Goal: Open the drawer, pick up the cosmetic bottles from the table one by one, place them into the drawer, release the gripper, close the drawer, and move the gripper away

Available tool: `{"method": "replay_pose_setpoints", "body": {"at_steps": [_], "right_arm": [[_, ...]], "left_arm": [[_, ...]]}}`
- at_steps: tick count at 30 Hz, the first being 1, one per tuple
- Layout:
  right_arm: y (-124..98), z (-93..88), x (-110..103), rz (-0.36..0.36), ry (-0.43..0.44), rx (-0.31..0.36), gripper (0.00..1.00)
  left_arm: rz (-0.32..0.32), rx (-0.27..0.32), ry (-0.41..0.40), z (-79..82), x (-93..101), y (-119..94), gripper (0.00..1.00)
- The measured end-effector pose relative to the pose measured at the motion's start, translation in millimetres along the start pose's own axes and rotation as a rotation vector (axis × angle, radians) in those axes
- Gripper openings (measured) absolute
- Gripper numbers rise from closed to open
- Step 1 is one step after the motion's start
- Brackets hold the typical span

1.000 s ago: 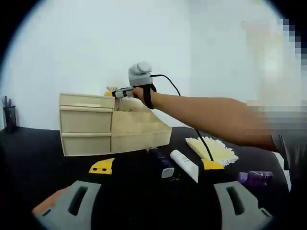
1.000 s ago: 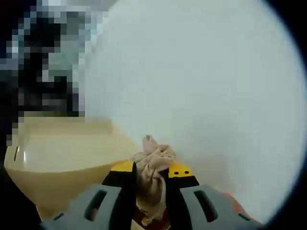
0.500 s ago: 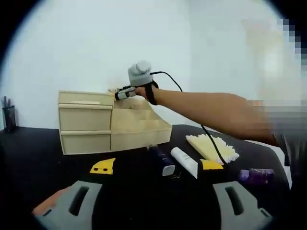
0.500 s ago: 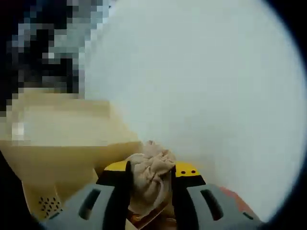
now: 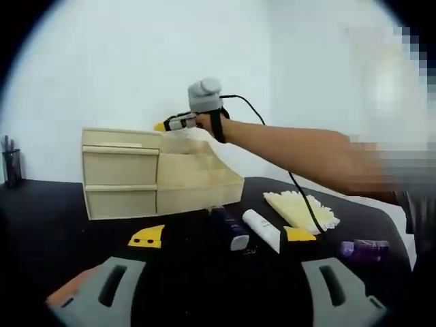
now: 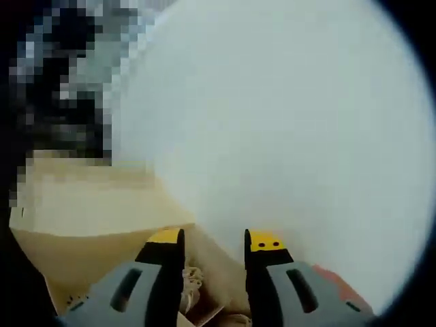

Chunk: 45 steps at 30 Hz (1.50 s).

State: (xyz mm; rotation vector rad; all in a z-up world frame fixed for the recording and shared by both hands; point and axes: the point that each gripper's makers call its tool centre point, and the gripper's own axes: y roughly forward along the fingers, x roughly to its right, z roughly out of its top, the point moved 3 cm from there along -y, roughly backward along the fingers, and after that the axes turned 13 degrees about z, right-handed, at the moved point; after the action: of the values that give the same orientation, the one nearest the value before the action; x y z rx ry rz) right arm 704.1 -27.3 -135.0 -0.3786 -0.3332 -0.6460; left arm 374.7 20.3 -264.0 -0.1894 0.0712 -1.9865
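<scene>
Cosmetic bottles lie on my black counter [image 5: 54, 225] in the left gripper view: a dark navy tube [image 5: 229, 229] with a pale end cap, and touching its right side a white tube [image 5: 262, 230], both lying flat in front of the drawer unit. Farther right a small purple bottle [image 5: 364, 250] lies on its side, well apart from those two. The drawer unit [image 5: 122, 174] is pale wood, with two closed fronts on its left; a drawer [image 5: 197, 180] stands pulled out on its right, tan inside. A cream ribbed cloth [image 5: 300, 210] lies on the counter behind the white tube. My left tongs [image 5: 218, 289] sit low in this view, grey, with their jaws wide apart and nothing between them. My right tongs [image 5: 170, 124] hang above the open drawer, held by my hand [image 5: 204, 121], with a black cable [image 5: 293, 184] trailing from it. A dark pen cup [image 5: 12, 163] stands at the far left.

In the right gripper view, my right tongs [image 6: 214, 245] have yellow-tipped jaws standing apart, gripping nothing. Below and between them a crumpled beige cloth [image 6: 194, 283] lies inside the drawer [image 6: 88, 225], whose pale wooden wall runs off to the left. A white wall [image 6: 286, 122] lies beyond.
</scene>
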Motion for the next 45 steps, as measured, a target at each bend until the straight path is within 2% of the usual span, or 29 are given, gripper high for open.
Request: {"method": "replay_pose_setpoints", "body": {"at_steps": [3,6,9,11,17,21,23,26,30,33,39,42,45], "right_arm": [[-3,3.3,4,0.003,-0.020,-0.018,0.32],[-16,3.8,-4,0.013,-0.005,-0.030,0.32],[-36,14.7,-1,0.031,0.029,-0.025,0.32],[-49,18.0,-9,0.044,0.070,-0.020,0.32],[-95,43.8,-13,0.045,0.063,-0.030,0.32],[-130,60.3,-19,0.027,0.026,-0.032,0.32],[-143,65.9,-15,0.025,0.035,-0.018,0.32],[-170,65.5,-37,0.058,0.135,0.039,0.32],[-202,54.9,-54,0.042,0.104,-0.006,0.32],[-226,51.5,-65,0.039,0.094,-0.015,0.32],[-267,52.3,-76,0.025,0.090,0.007,0.32],[-282,52.3,-80,0.033,0.084,0.024,0.32],[-293,50.7,-93,0.048,0.092,0.048,0.32]], "left_arm": [[-0.004,0.005,-0.002,1.2,-0.8,-1,0.60],[0.001,0.013,-0.001,0.4,-1.6,-5,0.60],[0.004,0.031,-0.010,4.8,-4.5,-8,0.60],[0.015,0.044,0.017,6.4,-7.0,-10,0.60],[0.018,0.060,0.001,10.3,-10.7,-14,0.58],[0.011,0.080,-0.011,14.1,-10.7,-16,0.58],[0.012,0.084,-0.005,15.0,-11.6,-16,0.58],[0.028,0.083,0.026,12.2,-13.6,-14,0.57],[0.019,0.079,0.032,11.1,-11.9,-14,0.57],[0.013,0.080,0.039,11.8,-10.8,-14,0.57],[0.020,0.089,0.028,15.9,-16.8,-16,0.57],[0.026,0.103,0.018,19.5,-19.7,-18,0.57],[0.031,0.108,0.005,20.8,-22.1,-18,0.57]]}}
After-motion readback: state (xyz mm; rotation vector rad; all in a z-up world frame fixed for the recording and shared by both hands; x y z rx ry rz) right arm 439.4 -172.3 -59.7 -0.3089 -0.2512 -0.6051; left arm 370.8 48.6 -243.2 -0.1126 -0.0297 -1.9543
